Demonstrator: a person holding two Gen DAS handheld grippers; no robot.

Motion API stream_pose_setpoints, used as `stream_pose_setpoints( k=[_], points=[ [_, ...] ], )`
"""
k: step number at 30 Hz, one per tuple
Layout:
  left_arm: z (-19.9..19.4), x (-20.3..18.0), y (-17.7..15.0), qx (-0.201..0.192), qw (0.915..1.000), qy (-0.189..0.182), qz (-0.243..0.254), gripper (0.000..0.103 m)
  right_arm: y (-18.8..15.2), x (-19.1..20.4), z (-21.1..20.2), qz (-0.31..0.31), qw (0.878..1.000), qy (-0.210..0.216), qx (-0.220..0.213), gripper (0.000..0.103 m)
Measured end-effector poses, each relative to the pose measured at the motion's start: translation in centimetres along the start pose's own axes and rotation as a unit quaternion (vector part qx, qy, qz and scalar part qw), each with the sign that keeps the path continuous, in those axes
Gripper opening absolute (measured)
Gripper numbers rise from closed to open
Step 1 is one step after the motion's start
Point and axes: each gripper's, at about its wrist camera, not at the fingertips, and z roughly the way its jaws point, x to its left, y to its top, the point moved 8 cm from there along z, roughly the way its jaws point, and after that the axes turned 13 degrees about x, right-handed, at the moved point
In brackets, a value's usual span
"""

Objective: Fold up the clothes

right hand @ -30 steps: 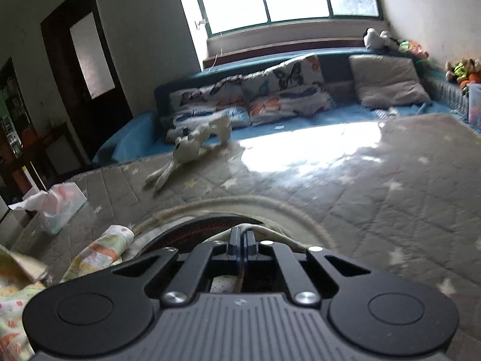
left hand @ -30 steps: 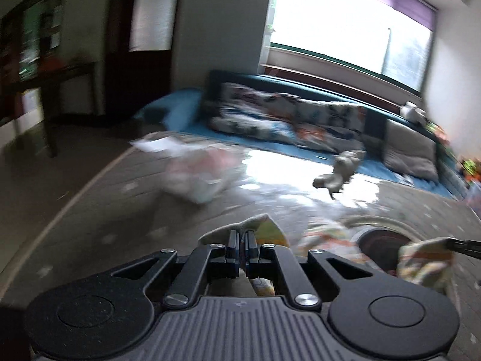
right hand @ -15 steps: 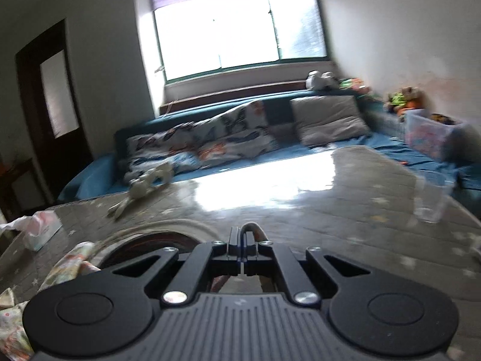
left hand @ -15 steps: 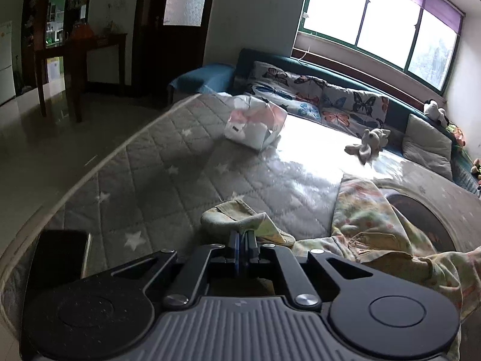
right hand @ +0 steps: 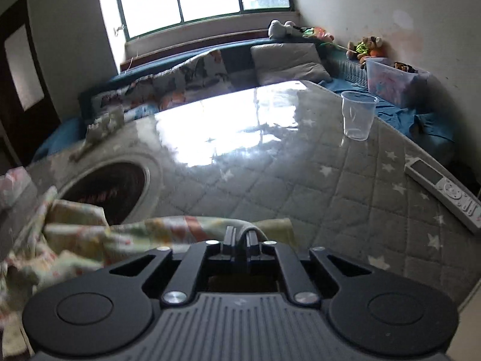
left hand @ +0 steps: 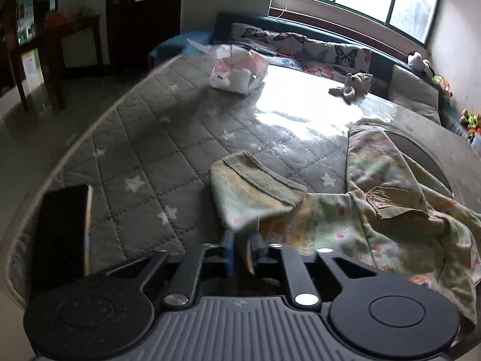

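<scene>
A pale green child's garment with an orange-and-yellow print [left hand: 375, 210] lies crumpled on the grey quilted, star-patterned surface [left hand: 144, 150], partly over a dark round opening [right hand: 111, 186]. One sleeve with a plain olive cuff [left hand: 255, 189] lies turned over towards the left.

The left claw [left hand: 240, 249] is parted slightly, with a flap of the cloth hanging between its fingers; whether they are pinching it I cannot tell. The right claw [right hand: 239, 237] is nearly closed around a looped hem of the same garment.

No flat, squared fold shows anywhere: the body is bunched and wrinkled, so as I judge it the folding is far from complete. Spreading, straightening and stacking the layers all remain.

A clear plastic cup [right hand: 357, 117], a grey remote control [right hand: 445, 192] and a dark phone [left hand: 60, 228] lie well apart from the cloth.
</scene>
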Motion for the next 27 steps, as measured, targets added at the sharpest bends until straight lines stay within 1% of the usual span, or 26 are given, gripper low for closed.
stream_pose_setpoints(
  k=[1, 2, 3, 5, 8, 9, 11, 14, 16, 18, 22, 27],
  points=[
    [-0.2, -0.1, 0.1, -0.002, 1.0000, 0.002, 0.005, 0.046, -0.1, -0.1, -0.3, -0.006, 1.000, -0.003, 0.002, 0.011],
    [-0.4, -0.1, 0.1, -0.004, 0.9999, 0.004, 0.010, 0.050, -0.3, -0.1, -0.6, -0.011, 1.000, -0.005, 0.005, 0.015],
    [-0.6, -0.2, 0.2, -0.006, 0.9999, 0.005, 0.015, 0.051, -0.8, -0.2, -1.1, -0.016, 1.000, -0.003, 0.012, 0.021],
    [-1.0, -0.3, 0.3, -0.010, 0.9996, 0.009, 0.024, 0.054, -1.3, -0.4, -1.8, -0.014, 1.000, -0.004, 0.016, 0.022],
    [-1.2, -0.9, 0.8, -0.015, 0.9992, 0.009, 0.037, 0.054, -1.0, -0.9, -2.3, -0.024, 0.999, -0.030, 0.016, 0.022],
    [-1.0, -1.4, 1.1, -0.016, 0.9990, 0.005, 0.040, 0.054, -0.9, -0.8, -2.3, -0.025, 0.999, -0.030, 0.015, 0.022],
    [-0.5, -2.7, 1.7, -0.018, 0.9986, -0.004, 0.050, 0.054, -0.1, 0.0, -2.3, -0.034, 0.999, -0.015, 0.007, 0.022],
    [0.7, -5.0, 2.7, -0.016, 0.9976, -0.019, 0.065, 0.053, 1.0, 2.6, -1.3, -0.060, 0.998, 0.013, 0.006, 0.022],
    [1.7, -6.6, 3.3, -0.012, 0.9967, -0.030, 0.075, 0.053, 1.7, 4.9, -0.2, -0.082, 0.996, 0.035, 0.011, 0.022],
    [3.0, -7.9, 4.0, -0.005, 0.9959, -0.034, 0.084, 0.052, 2.3, 7.5, 1.1, -0.105, 0.993, 0.060, 0.017, 0.022],
    [5.7, -10.4, 5.4, 0.011, 0.9943, -0.035, 0.100, 0.052, 3.0, 12.7, 3.9, -0.142, 0.983, 0.109, 0.041, 0.022],
    [9.1, -13.6, 7.1, 0.031, 0.9915, -0.037, 0.121, 0.052, 3.6, 18.2, 7.3, -0.189, 0.970, 0.140, 0.068, 0.024]
  ],
)
